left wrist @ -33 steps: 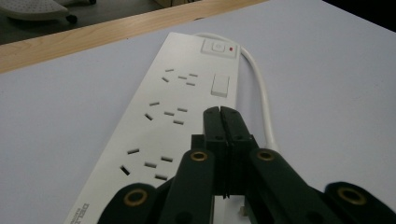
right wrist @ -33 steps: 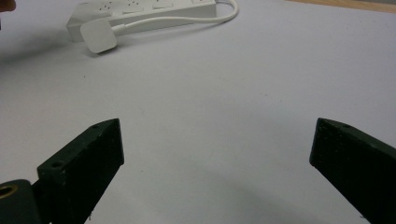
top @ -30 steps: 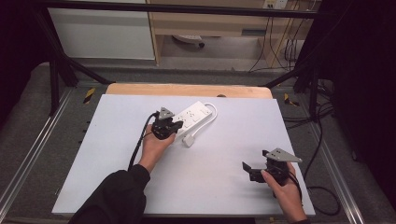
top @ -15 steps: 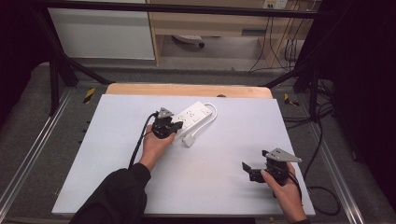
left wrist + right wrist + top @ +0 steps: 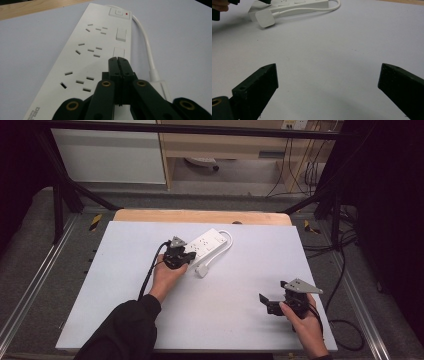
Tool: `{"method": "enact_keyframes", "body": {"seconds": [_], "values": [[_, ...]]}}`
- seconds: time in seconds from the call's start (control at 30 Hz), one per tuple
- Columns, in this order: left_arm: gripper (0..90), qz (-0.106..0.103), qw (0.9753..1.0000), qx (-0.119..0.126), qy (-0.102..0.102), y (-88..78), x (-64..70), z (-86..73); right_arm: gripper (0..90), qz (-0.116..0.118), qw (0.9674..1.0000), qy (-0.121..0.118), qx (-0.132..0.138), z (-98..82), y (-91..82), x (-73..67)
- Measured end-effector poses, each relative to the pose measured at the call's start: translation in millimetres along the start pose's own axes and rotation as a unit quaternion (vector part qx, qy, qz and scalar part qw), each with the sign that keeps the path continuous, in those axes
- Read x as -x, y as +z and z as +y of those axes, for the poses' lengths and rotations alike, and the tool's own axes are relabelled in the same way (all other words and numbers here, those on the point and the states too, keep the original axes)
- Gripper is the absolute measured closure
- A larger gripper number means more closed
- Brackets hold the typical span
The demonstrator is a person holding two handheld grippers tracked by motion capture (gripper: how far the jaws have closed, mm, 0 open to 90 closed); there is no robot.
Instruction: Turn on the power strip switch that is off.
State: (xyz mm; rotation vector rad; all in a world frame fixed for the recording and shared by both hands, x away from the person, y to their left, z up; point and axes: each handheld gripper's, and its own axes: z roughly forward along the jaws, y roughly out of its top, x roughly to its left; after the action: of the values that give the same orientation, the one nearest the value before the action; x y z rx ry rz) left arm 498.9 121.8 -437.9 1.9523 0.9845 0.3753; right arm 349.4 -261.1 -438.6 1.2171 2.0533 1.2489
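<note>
While the left gripper (image 5: 117,60) hovers, jaws pressed together, over the white power strip (image 5: 82,57), the right gripper (image 5: 272,301) waits near-right, jaws wide apart.

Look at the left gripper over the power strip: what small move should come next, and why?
Probably press down. The left gripper, jaws shut together, hovers above the power strip near its flat buttons, while the right gripper waits open and apart.
</note>
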Motion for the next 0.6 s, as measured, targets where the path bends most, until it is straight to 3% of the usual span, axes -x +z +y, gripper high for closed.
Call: {"method": "enact_keyframes", "body": {"seconds": [0.6], "values": [[90.0,0.004,1.0,-0.001,0.001,2.6,0.5,-0.8,3.2,0.0,1.0,0.0,0.0,-0.2,-0.2,0.4]]}}
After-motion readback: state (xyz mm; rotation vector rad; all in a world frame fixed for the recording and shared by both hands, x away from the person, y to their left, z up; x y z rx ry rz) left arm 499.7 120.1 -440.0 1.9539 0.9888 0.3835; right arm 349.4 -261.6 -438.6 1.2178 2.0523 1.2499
